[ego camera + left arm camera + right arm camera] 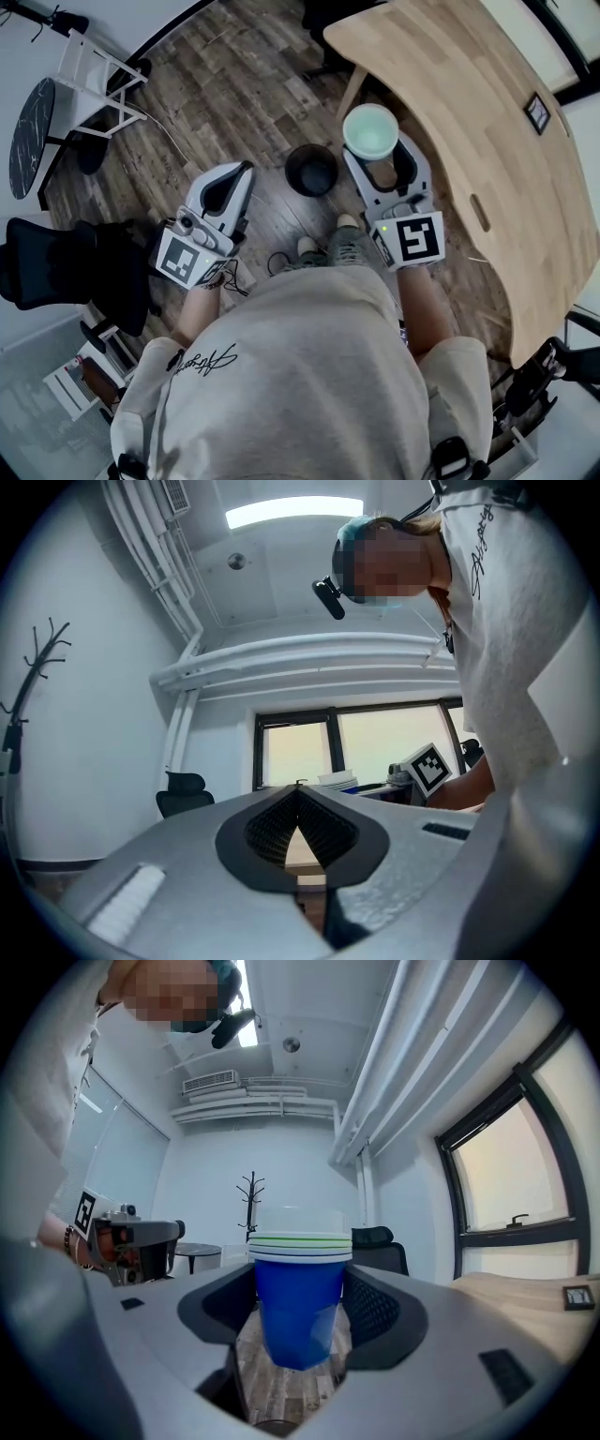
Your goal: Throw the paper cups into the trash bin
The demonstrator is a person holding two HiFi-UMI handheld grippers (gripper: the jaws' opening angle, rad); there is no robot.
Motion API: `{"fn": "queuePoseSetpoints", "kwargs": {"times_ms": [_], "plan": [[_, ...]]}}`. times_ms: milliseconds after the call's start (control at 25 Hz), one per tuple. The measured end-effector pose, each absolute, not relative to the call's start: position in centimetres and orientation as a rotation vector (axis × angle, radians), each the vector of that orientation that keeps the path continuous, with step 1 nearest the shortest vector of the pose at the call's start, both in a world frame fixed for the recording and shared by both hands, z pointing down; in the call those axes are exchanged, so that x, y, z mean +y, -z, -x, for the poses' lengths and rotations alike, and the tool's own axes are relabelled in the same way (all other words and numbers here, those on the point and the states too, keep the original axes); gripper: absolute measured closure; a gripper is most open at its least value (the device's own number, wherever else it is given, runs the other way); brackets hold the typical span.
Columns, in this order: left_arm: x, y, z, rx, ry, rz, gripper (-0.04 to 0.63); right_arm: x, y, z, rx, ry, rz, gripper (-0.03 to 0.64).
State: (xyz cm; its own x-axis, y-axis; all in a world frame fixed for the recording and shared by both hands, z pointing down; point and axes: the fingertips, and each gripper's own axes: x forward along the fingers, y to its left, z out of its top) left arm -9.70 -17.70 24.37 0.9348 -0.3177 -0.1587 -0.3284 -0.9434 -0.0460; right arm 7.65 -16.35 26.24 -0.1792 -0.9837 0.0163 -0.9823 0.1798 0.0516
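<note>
**R claw** (pixel 302 1290) (pixel 380 155): jaws clamped on a stack of paper cups (pixel 298 1321) (pixel 371 131). Pads press both sides of the blue outer wall, just below the white & green rims. Stack upright, mouth up, base hanging free above the wood floor (pixel 234 84). R forearm bare, stretched fwd & down from the torso. Marker cube sits at the wrist end, face up.

**Cups, position:** in the air just R of the trash bin (pixel 312 170), btwn the bin & the edge of the surface (pixel 469 122). Not over the bin mouth.

**Trash bin:** black, round, open-topped. Stands on the floor ahead of the person's shoes (pixel 349 246).

**L claw** (pixel 299 792) (pixel 236 174): jaws together, tips meeting, nothing btwn them. L forearm held fwd at the person's L, claw pointing ahead & slightly inward. It is L of the bin & apart from it.

**Surface:** pale wood w/ curved edge, on the person's R.

**Misc:** black office chair (pixel 56 262) at far L. Coat rack (pixel 251 1202) by the far wall in the right gripper view.
</note>
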Motion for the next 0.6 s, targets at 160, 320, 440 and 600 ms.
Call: {"fn": "queuePoseSetpoints", "kwargs": {"times_ms": [160, 320, 440, 600], "plan": [[-18.5, -24.2, 9.9, 0.594, -0.240, 2.990, 0.591, -18.0, -26.2, -7.4, -2.445, 0.059, -1.908, 0.327], [-18.5, -24.4, 10.0, 0.685, -0.231, 2.975, 0.591, -19.2, -26.5, -6.9, -2.516, 0.050, -1.828, 0.327], [-18.7, -25.0, 10.3, 0.739, -0.221, 2.963, 0.591, -20.1, -26.9, -6.5, -2.548, 0.015, -1.768, 0.327], [-19.0, -25.4, 10.2, 0.798, -0.220, 2.961, 0.591, -21.3, -27.2, -6.4, -2.588, 0.019, -1.708, 0.327]]}}
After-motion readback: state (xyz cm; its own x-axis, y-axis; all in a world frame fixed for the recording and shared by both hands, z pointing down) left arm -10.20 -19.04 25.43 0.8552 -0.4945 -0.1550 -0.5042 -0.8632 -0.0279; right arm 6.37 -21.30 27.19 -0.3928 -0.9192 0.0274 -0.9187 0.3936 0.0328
